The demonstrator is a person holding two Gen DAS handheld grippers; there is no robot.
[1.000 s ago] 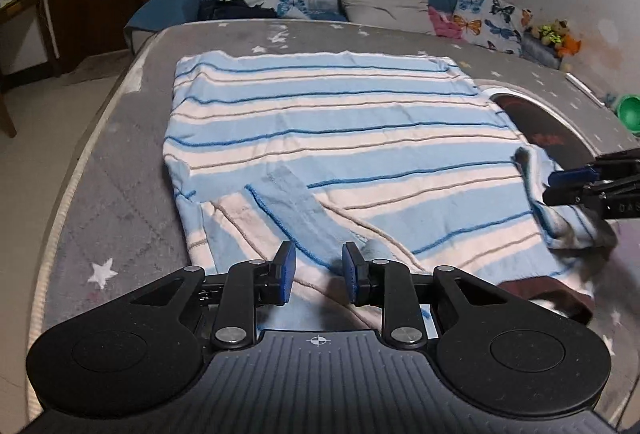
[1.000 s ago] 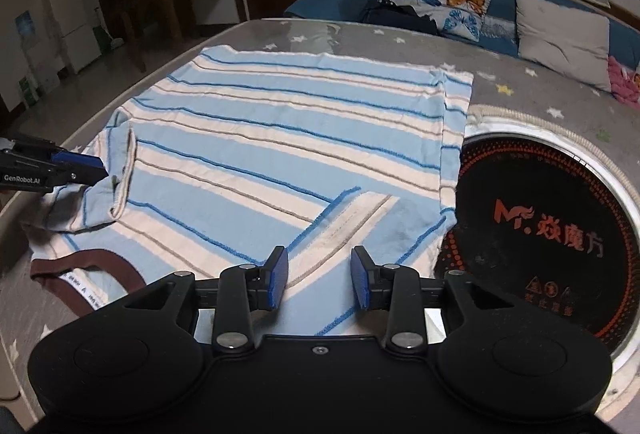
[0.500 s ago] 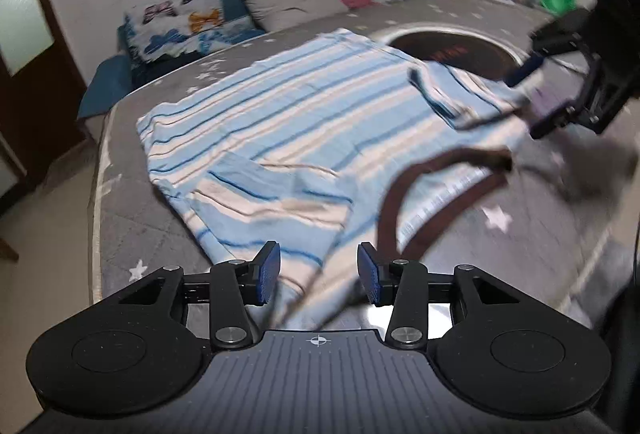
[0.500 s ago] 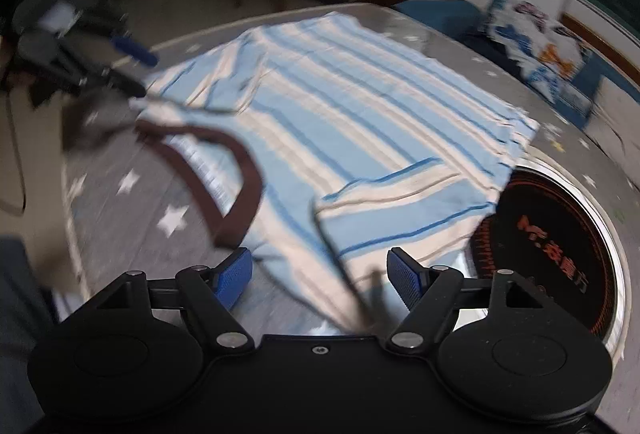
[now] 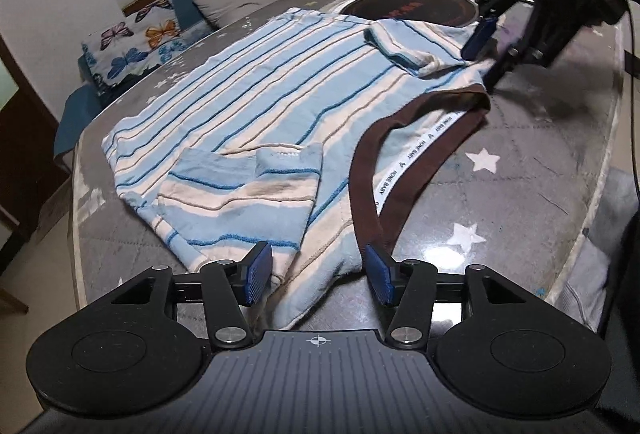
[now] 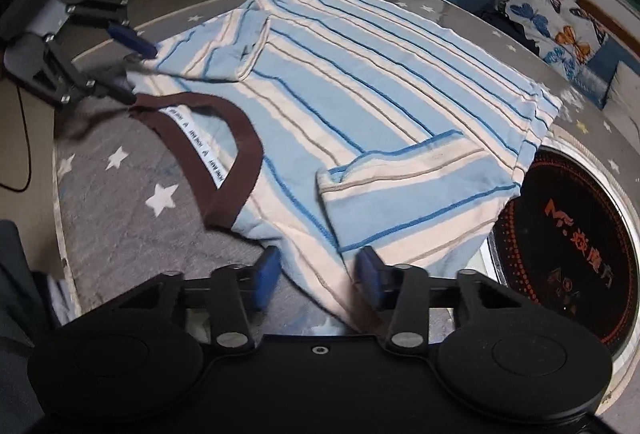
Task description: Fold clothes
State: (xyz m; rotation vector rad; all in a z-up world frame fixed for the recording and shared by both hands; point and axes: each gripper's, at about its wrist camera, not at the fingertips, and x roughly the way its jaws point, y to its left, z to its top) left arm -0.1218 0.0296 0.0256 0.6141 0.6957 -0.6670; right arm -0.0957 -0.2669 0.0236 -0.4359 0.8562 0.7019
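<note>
The striped shirt [image 5: 256, 106] lies flat on the grey star-print table [image 5: 500, 194] with both sleeves turned in over the body, so it looks mid-fold, with the collar-to-hem fold probably next. The left gripper [image 5: 316, 272] and right gripper [image 6: 318, 274] each sit spread wide with a shoulder corner by the brown collar [image 5: 400, 150] lying between the pads, nothing pinched, so both would need to clamp on cloth before any lift. The round cooktop [image 6: 572, 226] sits partly under the shirt's edge, and the butterfly cushions [image 5: 132, 46] are well out of the way.

Terry-cloth shirt [image 5: 256, 102] nubby; table cover [image 5: 532, 170] glossy.
</note>
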